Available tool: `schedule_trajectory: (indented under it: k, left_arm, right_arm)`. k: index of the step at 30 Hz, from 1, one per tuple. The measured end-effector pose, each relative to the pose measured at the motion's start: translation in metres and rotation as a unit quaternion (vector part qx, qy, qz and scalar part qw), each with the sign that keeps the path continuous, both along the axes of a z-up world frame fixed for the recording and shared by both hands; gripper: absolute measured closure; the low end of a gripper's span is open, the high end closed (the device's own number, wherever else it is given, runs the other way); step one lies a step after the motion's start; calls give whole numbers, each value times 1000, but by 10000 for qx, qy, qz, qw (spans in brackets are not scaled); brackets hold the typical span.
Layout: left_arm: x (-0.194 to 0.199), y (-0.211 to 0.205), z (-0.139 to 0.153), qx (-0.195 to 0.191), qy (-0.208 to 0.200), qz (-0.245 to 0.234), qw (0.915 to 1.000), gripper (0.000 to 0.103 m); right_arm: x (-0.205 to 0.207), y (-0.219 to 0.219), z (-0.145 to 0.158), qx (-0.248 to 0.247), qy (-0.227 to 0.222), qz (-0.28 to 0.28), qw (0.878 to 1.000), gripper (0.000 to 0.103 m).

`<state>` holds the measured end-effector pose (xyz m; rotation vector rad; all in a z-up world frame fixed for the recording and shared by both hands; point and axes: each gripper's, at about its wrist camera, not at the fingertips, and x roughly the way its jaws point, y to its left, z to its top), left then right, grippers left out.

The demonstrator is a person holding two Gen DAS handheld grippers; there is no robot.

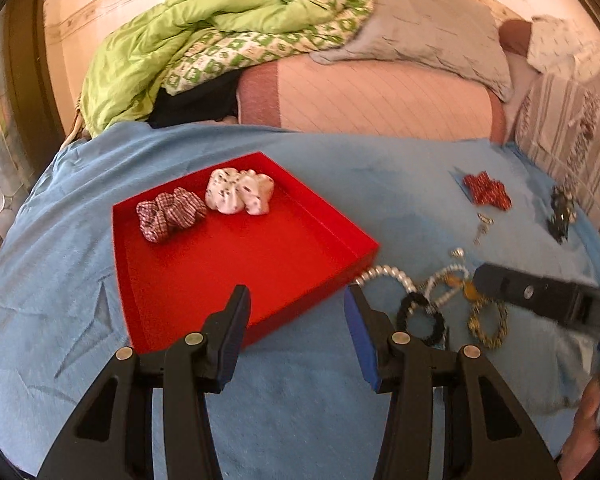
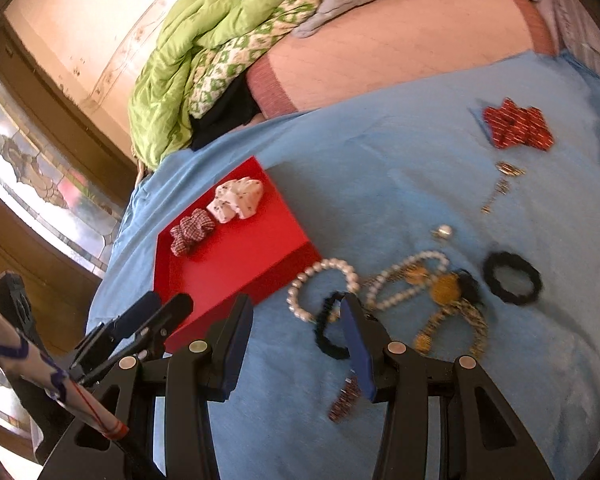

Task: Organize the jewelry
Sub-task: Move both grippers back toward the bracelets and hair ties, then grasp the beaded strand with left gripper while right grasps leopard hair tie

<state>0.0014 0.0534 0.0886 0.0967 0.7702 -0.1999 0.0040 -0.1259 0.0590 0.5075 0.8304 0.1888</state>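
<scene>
Over blue cloth [image 1: 300, 400], both tools angled down, empty

Only one bit of writing shows. In the left wrist view, the right gripper [image 1: 540, 296] comes in from the right side, and its black body has white letters on it. A "D" can be read, and the next letter looks like an "A", but the rest runs off the edge and is blurred, so the whole word cannot be told. In the right wrist view no words or numbers can be read at all. The red tray [image 1: 340, 240] has no writing that can be seen.
</scene>
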Motion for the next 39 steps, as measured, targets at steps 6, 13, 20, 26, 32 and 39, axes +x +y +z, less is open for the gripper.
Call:
schedule_trajectory:
  k: [6, 13, 20, 26, 32, 39]
  left_arm:
    - [-15, -11, -12, 5, 217, -189, 9996, 56]
    - [-19, -7, -37, -315, 743, -352, 9961, 56]
    - [-16, -19, -48, -596, 957, -771, 9906, 56]
    - [-23, -55, -53, -755, 1076, -1422, 9811, 56]
    - [-14, -91, -73, -493, 1257, -1529, 9790, 56]
    - [-10, -92, -72, -98, 1074, -1437, 9837, 95]
  right_arm:
    - [-23, -27, -15, -14, 5, -269, 9996, 54]
    - [-40, -63, -30, -114, 25, -587, 9982, 54]
    - [-42, -83, -36, 0, 114, -727, 9973, 54]
    - [-45, -94, -38, 122, 151, -864, 9961, 54]
    - [-46, -98, -41, 182, 197, -884, 9957, 54]
    - [-41, -95, -46, 154, 288, -807, 9962, 54]
